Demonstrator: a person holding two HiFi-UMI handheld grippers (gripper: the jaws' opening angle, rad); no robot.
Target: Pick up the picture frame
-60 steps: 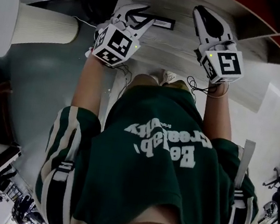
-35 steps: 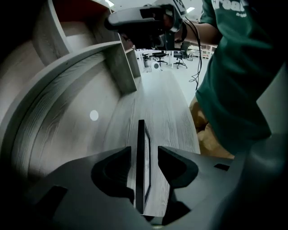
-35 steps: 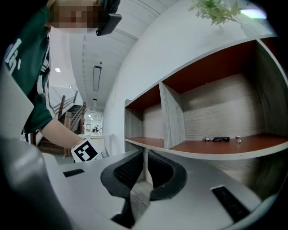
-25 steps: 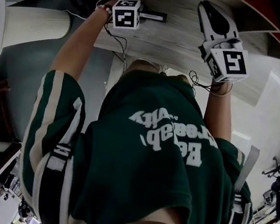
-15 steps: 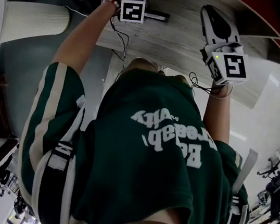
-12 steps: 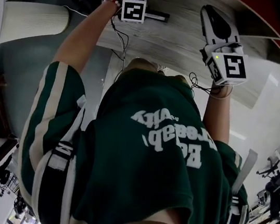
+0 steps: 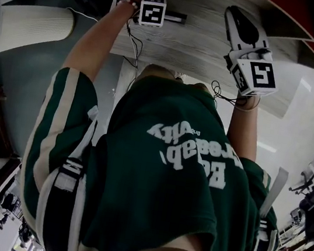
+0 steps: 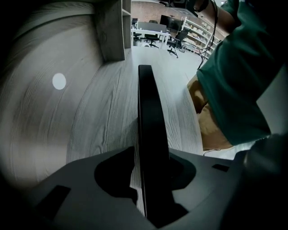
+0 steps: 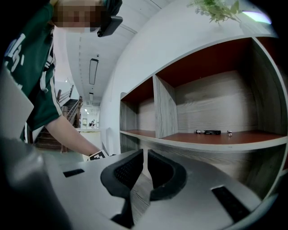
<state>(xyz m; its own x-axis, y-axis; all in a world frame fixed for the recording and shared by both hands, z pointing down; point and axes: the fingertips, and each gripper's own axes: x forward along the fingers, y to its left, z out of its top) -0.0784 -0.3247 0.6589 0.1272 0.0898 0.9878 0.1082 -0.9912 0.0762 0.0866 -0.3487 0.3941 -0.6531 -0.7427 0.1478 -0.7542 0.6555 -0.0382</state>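
The picture frame [image 8: 150, 126] is black and stands on its edge on the pale wooden table [image 7: 199, 46]. In the head view only a short black strip of the frame [image 7: 177, 17] shows, right of the left marker cube. My left gripper [image 8: 150, 173] points straight down over the frame [image 7: 153, 11]. Its jaws have just been closing with the frame between them. A sliver of table still shows between the left pad and the frame. My right gripper [image 7: 232, 13] hovers level over the table's right part, its jaws [image 9: 145, 155] nearly together with nothing in them.
A shelf unit [image 9: 202, 134] with red-brown boards rises behind the table, with small dark items [image 9: 211, 132] on one board. A white ribbed cylinder [image 7: 34, 23] stands left of the table. The person's body is close to the table's front edge.
My left gripper has travelled from the table's front edge to the far side, over the frame, and sunk onto it. The right gripper has stayed in place.
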